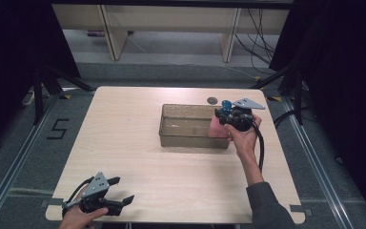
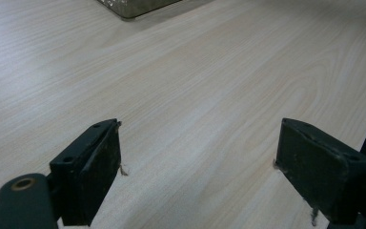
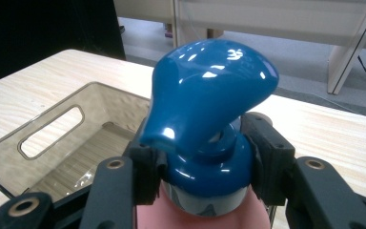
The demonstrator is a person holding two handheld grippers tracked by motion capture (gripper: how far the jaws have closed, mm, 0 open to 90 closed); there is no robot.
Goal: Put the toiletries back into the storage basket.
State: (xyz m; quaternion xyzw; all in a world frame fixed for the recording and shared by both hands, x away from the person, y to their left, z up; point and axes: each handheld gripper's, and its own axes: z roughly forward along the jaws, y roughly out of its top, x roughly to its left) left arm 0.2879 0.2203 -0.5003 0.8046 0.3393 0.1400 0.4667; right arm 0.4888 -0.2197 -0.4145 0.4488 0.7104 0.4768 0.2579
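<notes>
One pump bottle (image 3: pixel 205 143) pinched by right hand-held gripper (image 3: pixel 205 162), left hand-held gripper (image 2: pixel 198 167) spread.

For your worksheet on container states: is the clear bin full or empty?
Empty: the bin's bare floor shows in both views; the pink bottle, held by the right gripper, sits at its right end.

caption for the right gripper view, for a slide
Right gripper shut on a pink pump bottle's blue cap beside a clear bin.

Bare table (image 1: pixel 124 143), bin (image 1: pixel 190 138) far right
</notes>
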